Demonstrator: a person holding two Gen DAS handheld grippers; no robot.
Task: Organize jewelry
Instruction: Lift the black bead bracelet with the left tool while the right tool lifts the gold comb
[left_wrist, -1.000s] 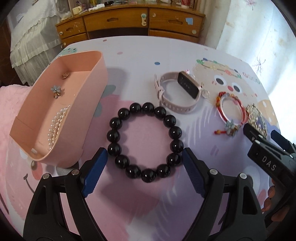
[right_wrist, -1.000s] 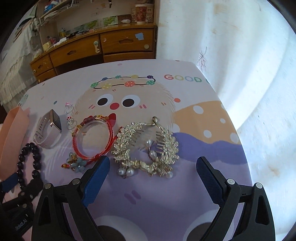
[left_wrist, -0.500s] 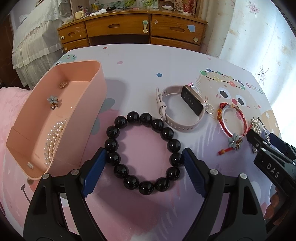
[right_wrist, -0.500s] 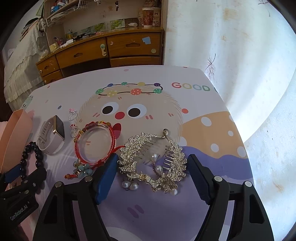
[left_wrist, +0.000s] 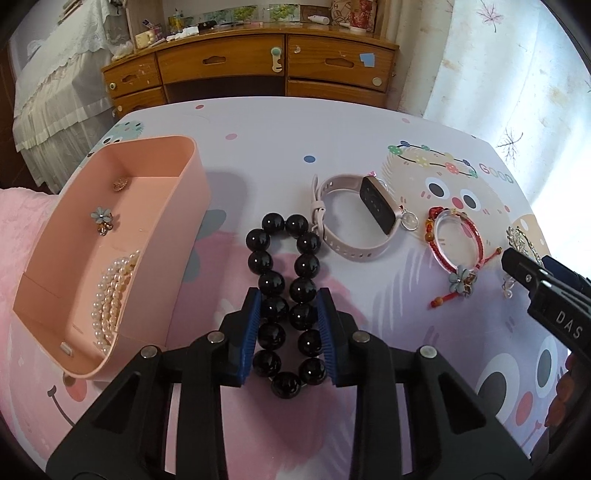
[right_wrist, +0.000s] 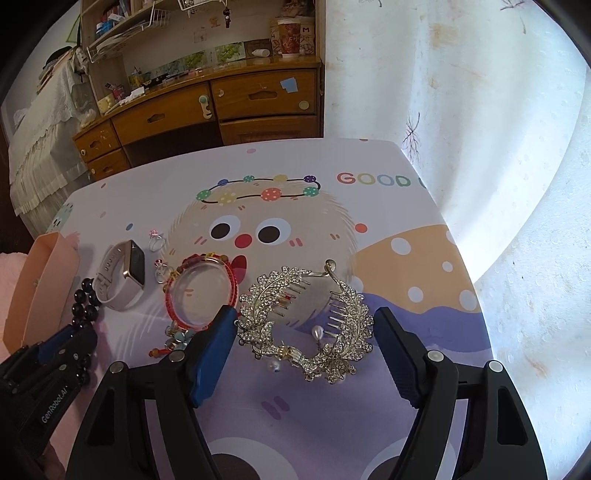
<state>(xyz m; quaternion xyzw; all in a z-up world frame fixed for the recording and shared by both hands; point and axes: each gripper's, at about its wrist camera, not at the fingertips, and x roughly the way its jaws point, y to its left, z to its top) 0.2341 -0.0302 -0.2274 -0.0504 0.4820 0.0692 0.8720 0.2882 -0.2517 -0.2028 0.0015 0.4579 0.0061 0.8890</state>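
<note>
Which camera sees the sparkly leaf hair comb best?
The right wrist view: the hair comb lies whole between the open right gripper fingers. The left wrist view catches only its edge behind that gripper.

The left wrist view looks forward and down along the left gripper (left_wrist: 289, 334), close over the left part of the table (left_wrist: 258, 147), toward a wooden dresser (left_wrist: 258, 70) beyond its far edge. The right wrist view does the same from the right gripper (right_wrist: 304, 354), over the right part, facing that dresser (right_wrist: 207, 107). Both take in the black bead bracelet (left_wrist: 286, 295) (right_wrist: 85, 314), pink watch (left_wrist: 354, 218) (right_wrist: 120, 278) and red bangle (left_wrist: 456, 245) (right_wrist: 201, 291), and each catches the other gripper at its edge.
</note>
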